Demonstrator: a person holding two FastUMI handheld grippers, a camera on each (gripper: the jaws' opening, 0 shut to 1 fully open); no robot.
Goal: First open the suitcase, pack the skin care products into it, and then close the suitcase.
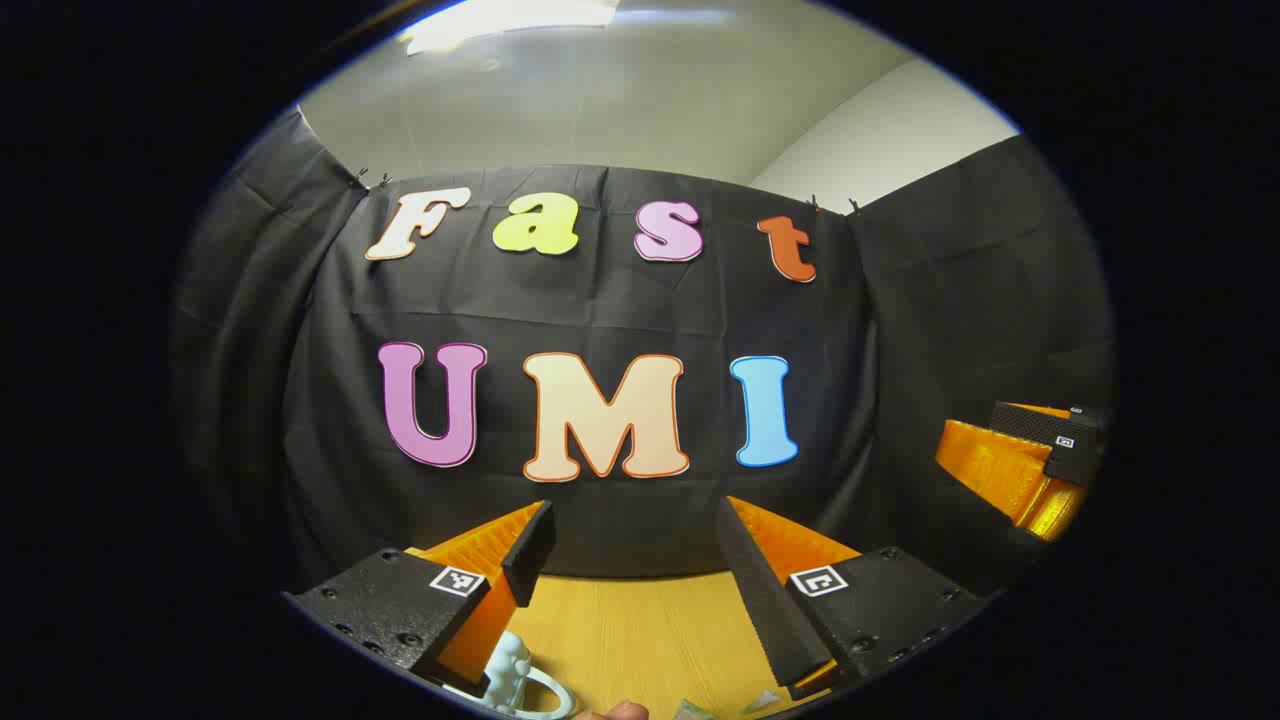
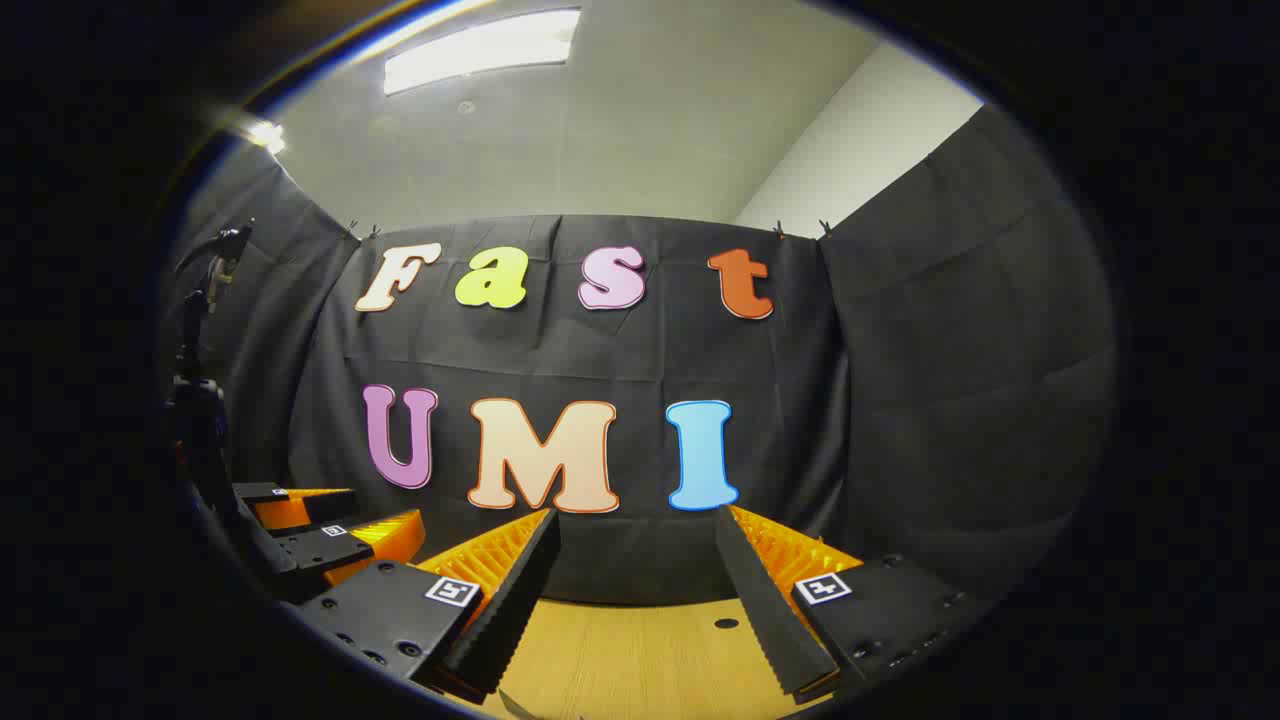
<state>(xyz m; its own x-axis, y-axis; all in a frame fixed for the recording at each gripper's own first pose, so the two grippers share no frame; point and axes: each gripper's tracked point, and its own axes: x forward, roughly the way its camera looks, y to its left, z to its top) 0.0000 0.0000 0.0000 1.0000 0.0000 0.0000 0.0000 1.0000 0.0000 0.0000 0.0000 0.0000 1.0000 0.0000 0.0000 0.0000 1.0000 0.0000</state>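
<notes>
Pale blue plastic piece [image 1: 515,680]: it sat at the bottom edge of my left gripper view, just beside my left claw's left finger, low on the bench; a rounded lumpy body with a loop or ring. I could not tell whether it was one of the skin care products.
Handling, my guess: light, rigid, smooth plastic, likely slippery between flat pads; I judged the lumpy body a better hold than the thin loop.
Suitcase: I could not place it from where my claws pointed.
Left claw [image 1: 640,560]: fingers stood wide apart, nothing between them, aimed at the black cloth wall over the light wooden bench [image 1: 640,630].
Right claw [image 2: 640,570]: equally wide, empty, serrated pads facing each other above the bench.
Other claw seen: my right one showed at the right edge of the left gripper view, my left one at the left edge of the right gripper view.
Fingertip [image 1: 615,712]: a person's, at the bottom edge, near the blue piece.
</notes>
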